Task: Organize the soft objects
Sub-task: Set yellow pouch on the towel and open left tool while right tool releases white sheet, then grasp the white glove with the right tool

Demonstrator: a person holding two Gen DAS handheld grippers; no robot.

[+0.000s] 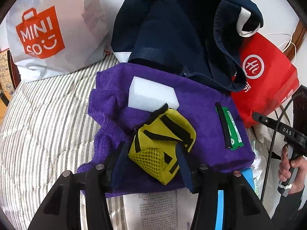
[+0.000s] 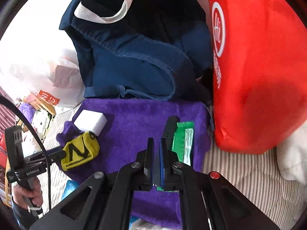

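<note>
Left tongs [image 1: 151, 161] apart around the yellow pouch [image 1: 163, 145] on the purple towel [image 1: 201, 103]; right tongs [image 2: 157, 149] together, empty

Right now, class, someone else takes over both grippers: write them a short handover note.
Left gripper: around the yellow mesh pouch, grip unclear.
Right gripper: shut and empty, over the green packet and black strap.
All lie on the purple towel, with the white sponge.
The navy bag stands open behind it.
Done: nothing visibly packed.
Left: probably all four pieces.
</note>
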